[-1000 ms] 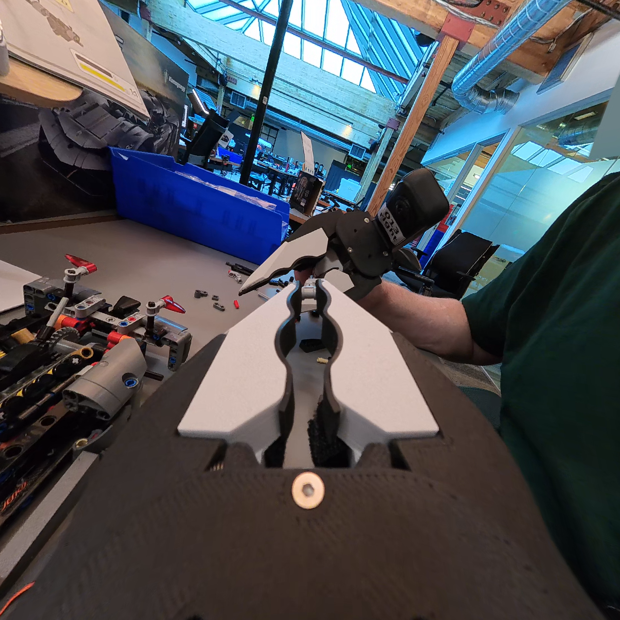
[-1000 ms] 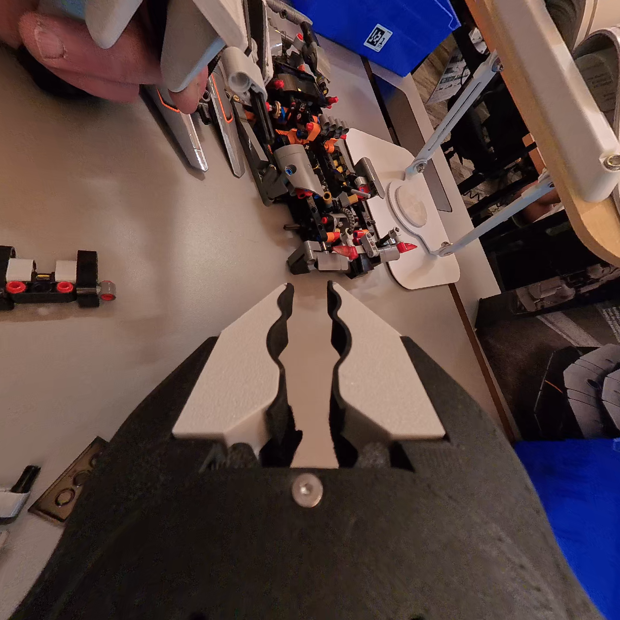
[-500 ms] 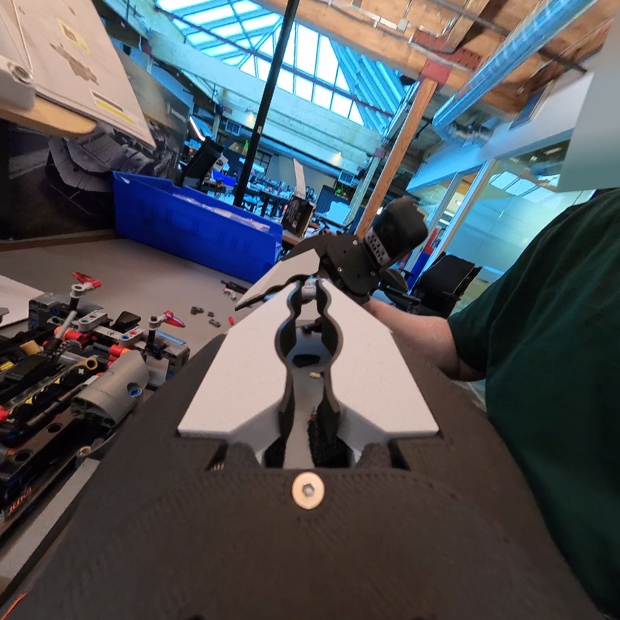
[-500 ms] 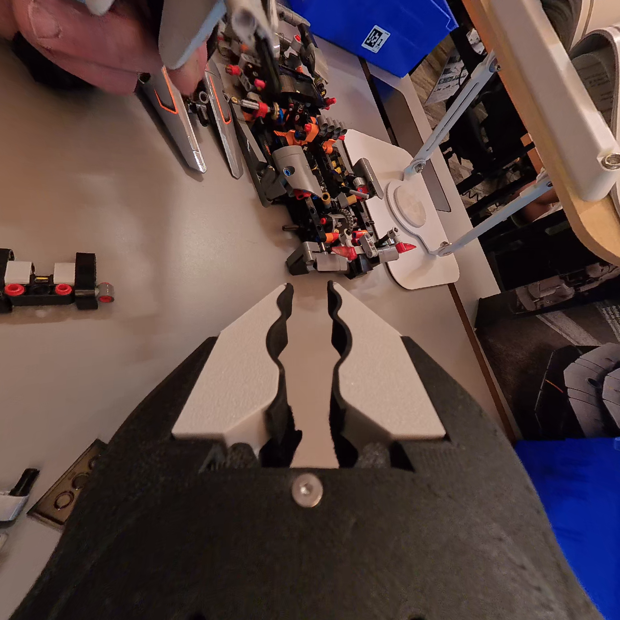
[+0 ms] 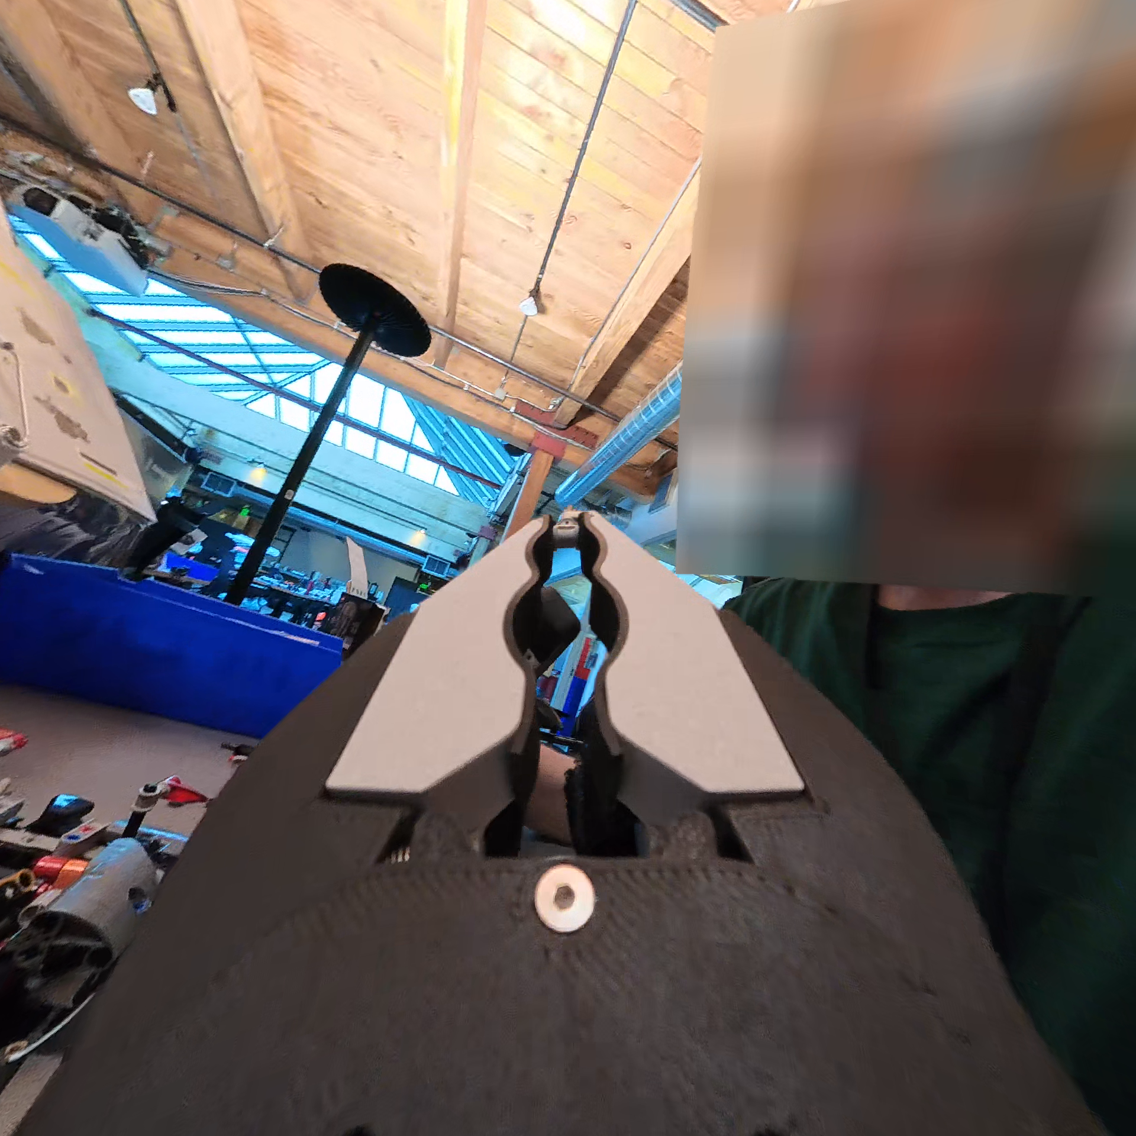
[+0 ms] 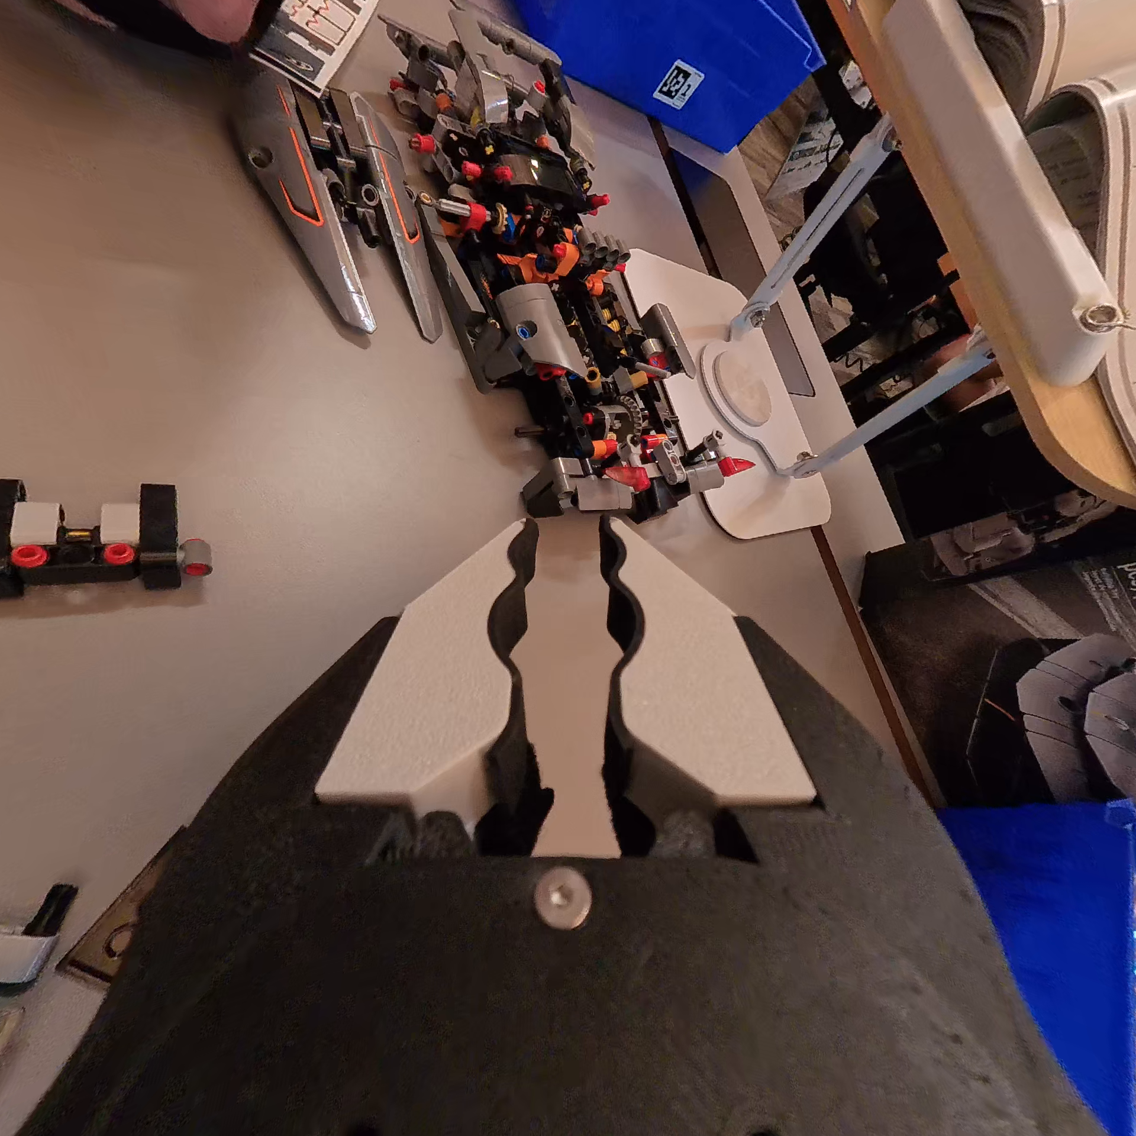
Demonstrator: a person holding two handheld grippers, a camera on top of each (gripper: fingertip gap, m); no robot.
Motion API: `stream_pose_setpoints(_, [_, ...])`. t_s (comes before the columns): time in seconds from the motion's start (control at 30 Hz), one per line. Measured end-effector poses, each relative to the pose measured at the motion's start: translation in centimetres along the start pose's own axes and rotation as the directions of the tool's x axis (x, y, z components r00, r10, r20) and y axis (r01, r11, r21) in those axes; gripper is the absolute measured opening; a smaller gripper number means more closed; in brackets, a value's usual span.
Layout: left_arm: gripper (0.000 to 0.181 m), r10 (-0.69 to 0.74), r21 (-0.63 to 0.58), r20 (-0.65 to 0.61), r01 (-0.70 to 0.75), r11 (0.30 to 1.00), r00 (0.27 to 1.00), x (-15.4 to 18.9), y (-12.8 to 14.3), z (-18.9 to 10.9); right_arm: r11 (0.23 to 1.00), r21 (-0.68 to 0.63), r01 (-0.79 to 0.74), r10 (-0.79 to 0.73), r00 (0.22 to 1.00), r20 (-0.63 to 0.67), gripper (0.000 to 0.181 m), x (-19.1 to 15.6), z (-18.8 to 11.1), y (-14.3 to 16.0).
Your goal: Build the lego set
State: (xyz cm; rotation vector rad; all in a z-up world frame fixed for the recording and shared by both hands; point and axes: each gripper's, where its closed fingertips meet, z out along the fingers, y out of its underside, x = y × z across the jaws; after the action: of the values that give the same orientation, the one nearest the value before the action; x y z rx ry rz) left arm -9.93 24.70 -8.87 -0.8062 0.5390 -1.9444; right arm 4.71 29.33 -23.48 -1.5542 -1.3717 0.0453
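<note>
Left tool (image 5: 567,530) pinching a small grey piece (image 5: 564,527) beneath timber ceiling (image 5: 393,141); right tool (image 6: 568,522) spread over grey counter (image 6: 184,381) near lego car (image 6: 553,344).

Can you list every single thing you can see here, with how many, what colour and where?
Lego car build: one, black with grey, red and orange bits, middle of table.
Wing panels: one joined pair, silver with orange lines, left of the car.
Small Lego assembly: one, black, white and red, table's left edge.
Bins: two, blue, far end and near right.
Stand base: one, white, right of the car.
Small grey piece: one, pinched at the left tool's tips.
Left tool: grey fingers, raised.
Right tool: grey fingers, empty, above table.
</note>
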Motion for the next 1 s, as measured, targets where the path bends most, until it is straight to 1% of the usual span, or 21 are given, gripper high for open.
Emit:
stream_pose_setpoints(0.1, [0.006,0.0,-0.01,-0.044,-0.001,1.0,0.999,0.7,0.1,0.1,1.0,-0.001,0.006,-0.006,1.0,-0.003,0.019,0.0,-0.1,0.0])
stream_pose_setpoints(0.17, [0.005,0.002,-0.021,-0.046,-0.003,1.0,0.999,0.8,0.3,0.2,1.0,-0.001,0.007,-0.007,1.0,-0.004,0.019,0.1,-0.1,0.0])
stream_pose_setpoints(0.3, [0.006,0.016,-0.059,-0.001,-0.017,0.998,1.0,0.1,1.0,0.4,1.0,-0.007,0.003,-0.003,1.0,-0.001,0.019,0.1,-0.1,0.3])
stream_pose_setpoints(0.43, [0.005,0.049,-0.126,0.066,-0.041,0.991,0.997,-0.9,2.0,0.7,1.0,0.003,-0.015,0.015,1.0,0.003,0.019,0.3,-0.2,0.2])
stream_pose_setpoints(0.47, [0.006,0.065,-0.149,0.087,-0.052,0.987,0.994,-1.2,2.3,0.8,1.0,0.016,-0.026,0.025,1.0,0.007,0.019,0.2,-0.2,0.0])
stream_pose_setpoints(0.67, [0.005,0.109,-0.215,0.119,-0.082,0.973,0.987,-1.4,3.1,1.2,0.99,0.129,-0.053,0.051,0.999,0.017,0.016,0.3,-1.4,-2.7])
stream_pose_setpoints(0.83, [0.006,0.119,-0.236,0.142,-0.083,0.968,0.983,-1.8,3.4,1.3,0.988,0.147,-0.051,0.052,0.999,-0.002,0.018,1.1,-2.1,-3.4])
stream_pose_setpoints(1.0, [0.006,0.124,-0.25,0.147,-0.085,0.965,0.981,-1.8,3.6,1.3,0.985,0.161,-0.064,0.073,0.996,-0.048,0.018,2.8,-4.2,-3.9])
